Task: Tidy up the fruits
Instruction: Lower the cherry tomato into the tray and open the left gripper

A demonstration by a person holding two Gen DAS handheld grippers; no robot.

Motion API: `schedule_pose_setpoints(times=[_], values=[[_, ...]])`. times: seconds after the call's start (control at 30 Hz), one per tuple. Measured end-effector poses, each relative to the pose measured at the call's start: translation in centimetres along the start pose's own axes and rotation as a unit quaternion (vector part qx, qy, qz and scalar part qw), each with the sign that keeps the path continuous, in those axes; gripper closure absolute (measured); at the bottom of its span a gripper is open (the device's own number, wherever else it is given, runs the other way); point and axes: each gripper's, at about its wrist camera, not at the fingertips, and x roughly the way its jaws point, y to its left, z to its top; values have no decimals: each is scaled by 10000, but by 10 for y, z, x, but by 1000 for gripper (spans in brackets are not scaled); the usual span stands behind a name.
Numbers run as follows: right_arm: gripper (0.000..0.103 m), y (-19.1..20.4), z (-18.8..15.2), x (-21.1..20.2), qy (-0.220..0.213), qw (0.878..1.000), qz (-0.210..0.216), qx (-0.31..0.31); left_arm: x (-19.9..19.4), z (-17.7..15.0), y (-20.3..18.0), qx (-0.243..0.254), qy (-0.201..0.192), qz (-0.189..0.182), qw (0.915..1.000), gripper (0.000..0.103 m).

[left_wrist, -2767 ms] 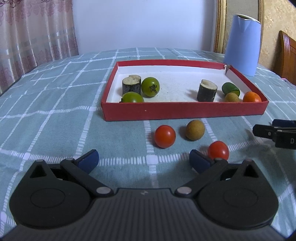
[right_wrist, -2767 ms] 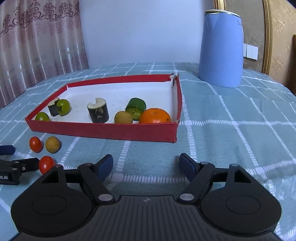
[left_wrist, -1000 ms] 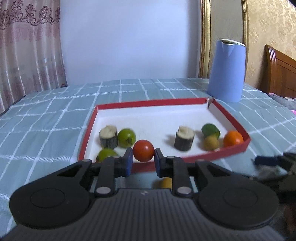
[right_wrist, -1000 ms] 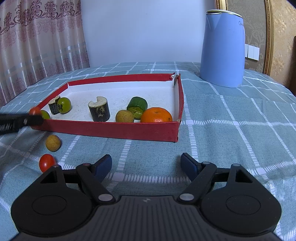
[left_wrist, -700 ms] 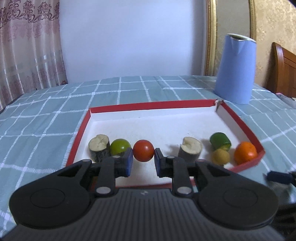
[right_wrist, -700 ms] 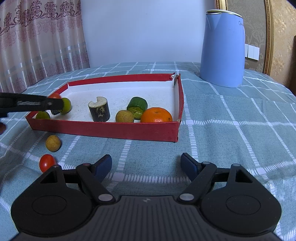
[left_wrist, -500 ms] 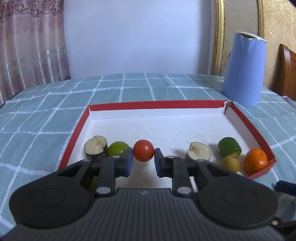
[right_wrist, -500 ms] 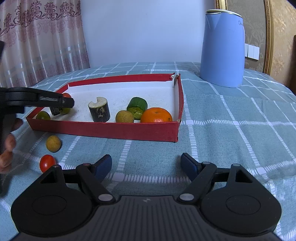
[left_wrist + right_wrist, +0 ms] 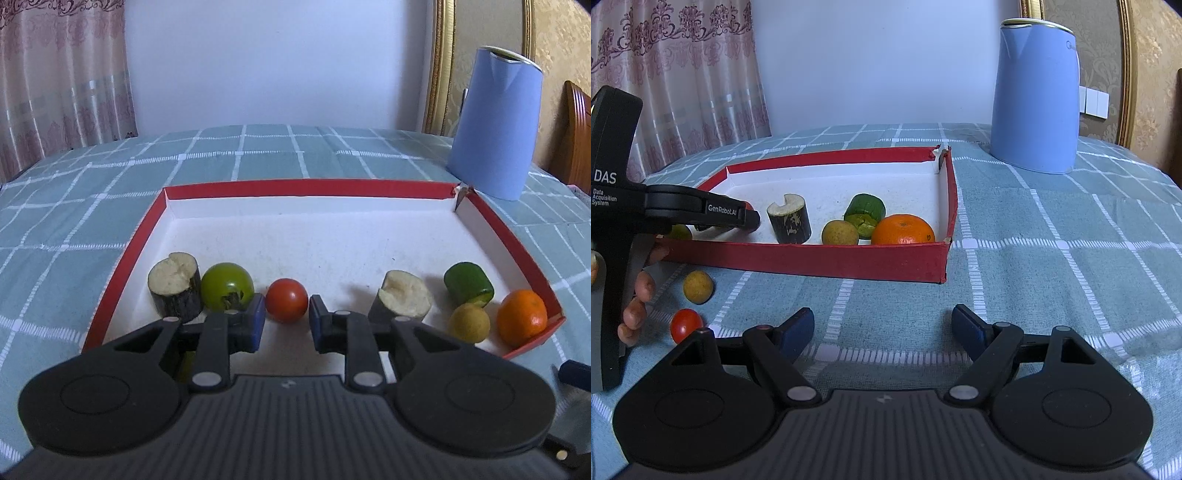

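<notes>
Tomato now in "GenRobot.AI" gripper.

Red tomatoes 2, longans 2, bamboo stubs 2, orange 1

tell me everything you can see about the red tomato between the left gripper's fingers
The small round red tomato is smooth and glossy, with no stem showing. It sits between the blue-padded fingers of the left gripper, which have just begun easing apart; narrow gaps show on both sides. It is over the white floor of the red-walled cardboard tray, right of a green tomato. Whether it rests on the floor cannot be told.
</notes>
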Motion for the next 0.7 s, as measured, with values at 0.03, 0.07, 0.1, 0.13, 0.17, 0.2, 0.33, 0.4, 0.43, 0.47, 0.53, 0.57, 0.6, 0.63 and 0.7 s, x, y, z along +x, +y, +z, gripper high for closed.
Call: schedule_pose_setpoints(times=[0.03, 0.07, 0.1, 0.13, 0.17, 0.2, 0.33, 0.4, 0.43, 0.47, 0.53, 0.57, 0.6, 0.63, 0.7], values=[[21, 0, 0, 0, 0, 10000, 1, 1, 0, 0, 0, 15, 15, -1, 10000, 76], [21, 0, 0, 0, -1, 10000, 2, 3, -1, 0, -1, 29, 31, -7, 10000, 75], [21, 0, 0, 0, -2, 10000, 4, 5, -2, -1, -1, 14, 37, -22, 10000, 73], [21, 0, 0, 0, -2, 10000, 5, 7, -4, -2, 0, -5, 40, -42, 10000, 72], [21, 0, 0, 0, -3, 10000, 9, 11, -6, -2, 0, -25, 48, -50, 10000, 71], [21, 0, 0, 0, -2, 10000, 8, 10, -7, -3, 1, -69, 54, -71, 9999, 70], [20, 0, 0, 0, 7, 10000, 7, -10, -13, -6, 3, -97, 83, -93, 9999, 67], [20, 0, 0, 0, 10, 10000, 15, -15, -18, -7, 5, -104, 64, -105, 9999, 62], [20, 0, 0, 0, 10, 10000, 13, -17, -22, -9, 5, -94, 49, -95, 9999, 58], [20, 0, 0, 0, 10, 10000, 13, -17, -26, -10, 7, -95, 23, -66, 9999, 55], [20, 0, 0, 0, 13, 10000, 5, -29, -39, -12, 11, -121, -92, -68, 9999, 51], [20, 0, 0, 0, 15, 10000, 2, -34, -45, -13, 14, -142, -127, -80, 9998, 50], [20, 1, 0, 0, 17, 10000, -2, -42, -51, -14, 18, -170, -158, -67, 9997, 49], [20, 1, 0, 0, 19, 10000, -6, -50, -58, -16, 22, -183, -181, -37, 9997, 48], [20, 2, -1, 0, 22, 10000, -15, -65, -71, -21, 29, -145, -211, 73, 9996, 47]])
